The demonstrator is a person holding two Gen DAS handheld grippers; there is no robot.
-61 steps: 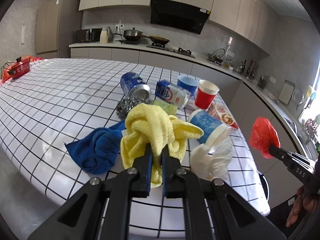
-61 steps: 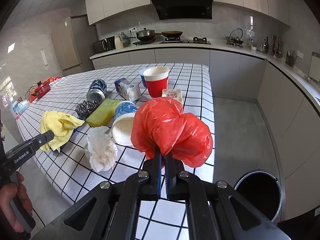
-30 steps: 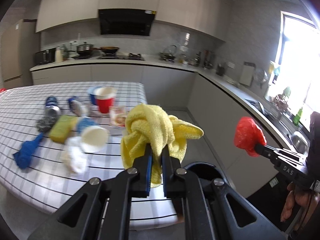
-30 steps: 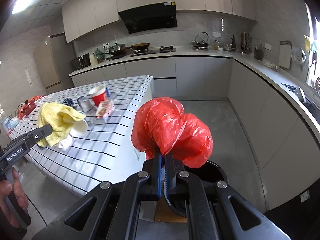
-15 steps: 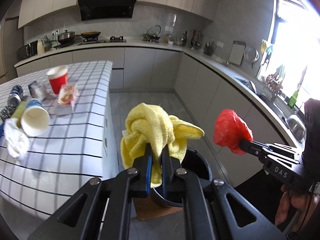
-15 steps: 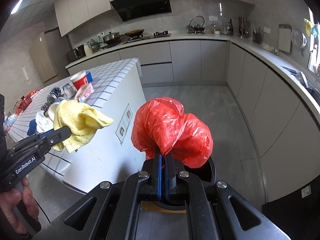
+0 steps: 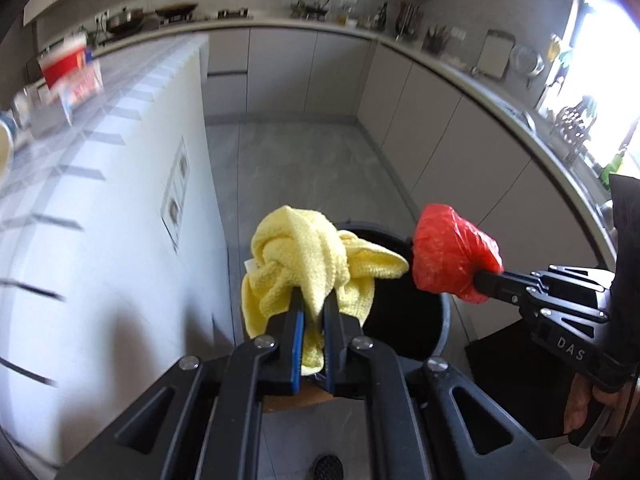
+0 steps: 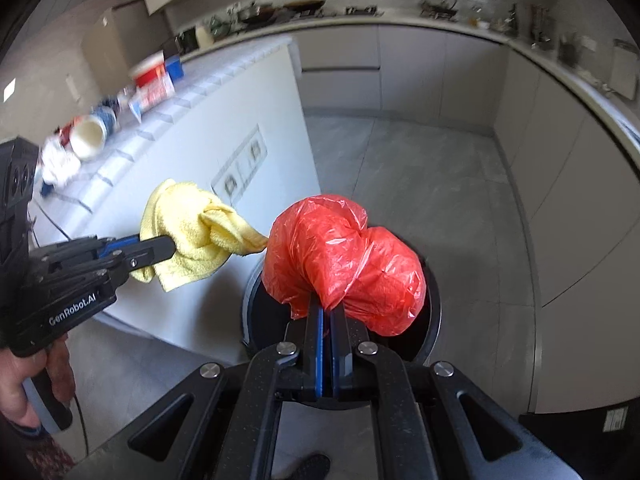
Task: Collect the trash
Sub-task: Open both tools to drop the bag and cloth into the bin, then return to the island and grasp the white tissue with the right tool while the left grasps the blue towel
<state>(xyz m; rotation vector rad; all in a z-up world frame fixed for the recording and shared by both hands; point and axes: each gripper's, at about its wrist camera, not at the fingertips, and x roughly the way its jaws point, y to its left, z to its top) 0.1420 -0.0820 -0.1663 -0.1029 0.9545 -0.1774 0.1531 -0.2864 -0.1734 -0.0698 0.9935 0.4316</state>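
Two claws over one black round bin (image 8: 434, 312) on the grey floor, beside the white end of the tiled worktop (image 8: 224, 80). Left claw (image 7: 311, 300) clamped on a crumpled yellow terry cloth (image 7: 304, 256), which bunches above its tips at the bin's near rim. Right claw (image 8: 327, 312) clamped on a wrinkled, glossy red plastic bag (image 8: 344, 264), directly over the bin mouth. Cloth and bag nearly touch. Lettering: "GenRobot.AI" on the left claw body, "DAS" on the right. Blurred cups and packets lie on the worktop.
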